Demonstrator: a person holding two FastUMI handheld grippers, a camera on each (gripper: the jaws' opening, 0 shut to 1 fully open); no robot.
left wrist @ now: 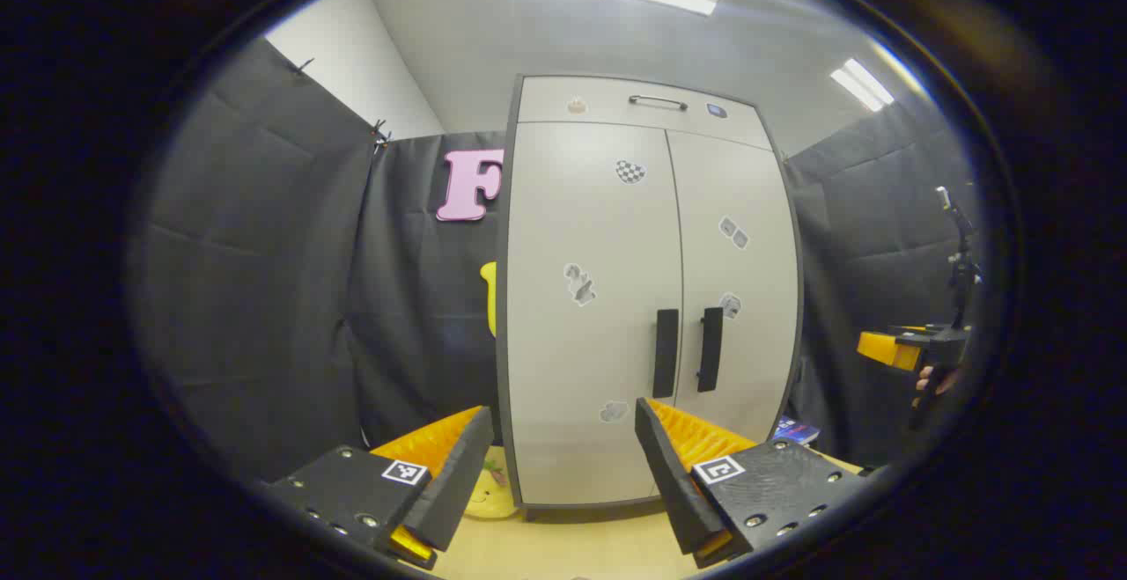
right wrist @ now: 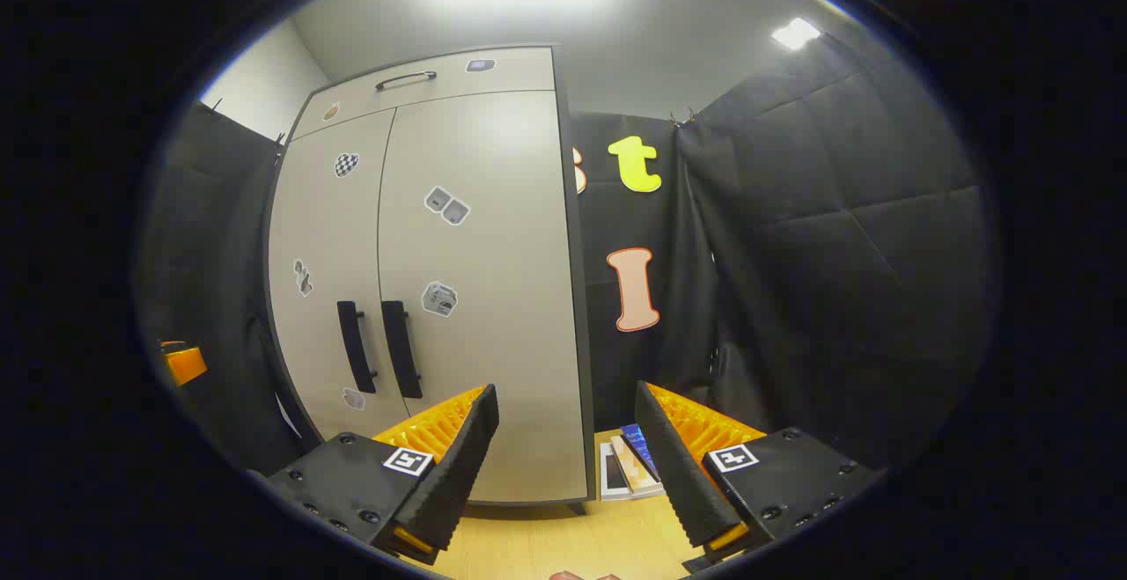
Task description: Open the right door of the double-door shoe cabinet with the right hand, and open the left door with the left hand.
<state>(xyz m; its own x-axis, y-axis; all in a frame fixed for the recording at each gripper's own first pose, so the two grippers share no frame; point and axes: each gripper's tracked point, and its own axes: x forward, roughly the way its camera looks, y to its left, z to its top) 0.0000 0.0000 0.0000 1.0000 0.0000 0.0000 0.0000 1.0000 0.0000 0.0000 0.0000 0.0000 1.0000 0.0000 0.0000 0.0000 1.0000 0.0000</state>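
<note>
The shoe cabinet point(left wrist: 651, 298) is seen head-on in the left gripper view, standing upright on a wooden table point(left wrist: 572, 545) against the black cloth wall. Both doors are closed: the left door point(left wrist: 585, 316) and the right door point(left wrist: 740, 298) meet at a centre seam, with the left handle point(left wrist: 666, 353) and the right handle point(left wrist: 710, 349) mounted just beside each other, vertical, on either side of it. A top drawer with a bar handle point(left wrist: 657, 102) is seen above the doors. Small stickers are scattered on both doors.

The left gripper point(left wrist: 563, 457) is held with fingers spread wide, nothing between them; the cabinet lies ahead, apart from the tips, handles up and right of the gap. At the far right of this view the other gripper point(left wrist: 907, 347) is seen, held by a hand point(left wrist: 929, 382), well apart from the cabinet.

In the right gripper view the cabinet point(right wrist: 440, 281) is seen from the right and obliquely, so that its right side edge shows. The right gripper point(right wrist: 568, 448) is also spread, empty, aimed at the cabinet's right edge; the right handle point(right wrist: 401, 348) and left handle point(right wrist: 355, 347) lie up and left of it, not touched. Some flat booklets point(right wrist: 627, 466) lie on the table just right of the cabinet's base, between the fingers in view. A yellow object point(left wrist: 489, 496) lies at the cabinet's lower left corner in the left gripper view; what it is cannot be told.
</note>
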